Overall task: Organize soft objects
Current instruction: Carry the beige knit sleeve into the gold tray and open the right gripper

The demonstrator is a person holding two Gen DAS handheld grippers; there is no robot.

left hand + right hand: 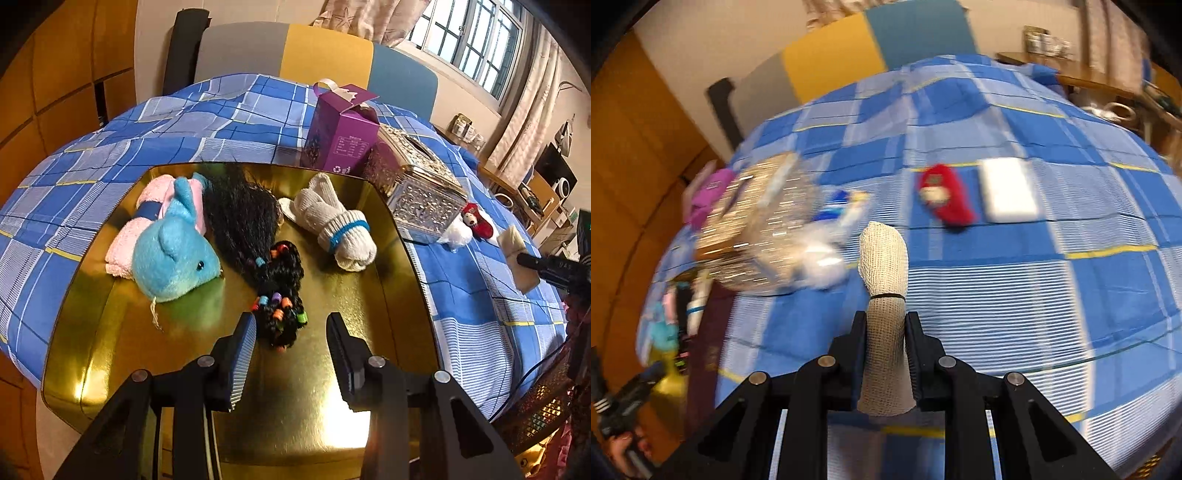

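Observation:
A gold tray [388,295] lies on the blue checked cloth. On it sit a blue plush dolphin [171,254] over a pink rolled towel [123,240], a black beaded hairpiece [266,258] and rolled white socks [334,229]. My left gripper [291,332] hovers open above the tray, the hairpiece's beaded end just past its fingertips, nothing gripped. My right gripper [885,325] is shut on a beige mesh roll [884,295] bound by a black band, held above the cloth. A small red plush [945,197] and a white pad [1008,190] lie beyond it.
A purple carton [340,136] and an ornate glass tissue box [421,188] stand behind the tray, with a white pompom [456,234] and the red plush [478,221] beside the box. A colourful headboard [325,51] rises behind. The right wrist view is motion-blurred.

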